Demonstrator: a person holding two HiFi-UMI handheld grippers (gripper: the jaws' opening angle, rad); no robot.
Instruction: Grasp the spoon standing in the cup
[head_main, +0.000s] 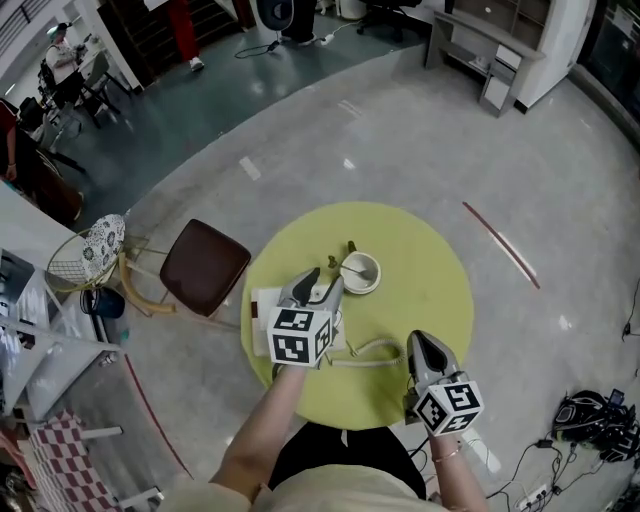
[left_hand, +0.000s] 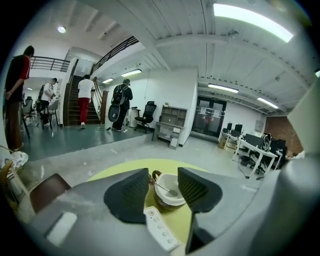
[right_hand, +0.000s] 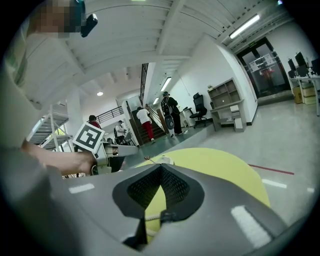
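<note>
A white cup (head_main: 362, 273) with a brown handle stands near the middle of the round yellow-green table (head_main: 430, 260). A metal spoon (left_hand: 165, 188) leans inside the cup (left_hand: 168, 194), its handle pointing left. My left gripper (head_main: 325, 283) sits just left of the cup, jaws open. In the left gripper view the cup lies straight ahead of my left gripper (left_hand: 164, 182), beyond the two dark pads (left_hand: 131, 192), which touch nothing. My right gripper (head_main: 422, 342) hovers over the table's near right part, well away from the cup. Its pads (right_hand: 172, 187) meet, with nothing seen between them.
A white remote control (left_hand: 161, 229) lies on the table just below the left jaws. A pale cable (head_main: 372, 350) curls between the two grippers. A brown chair (head_main: 205, 265) and a wire chair (head_main: 95, 250) stand left of the table. People (left_hand: 120, 102) stand far off by the stairs.
</note>
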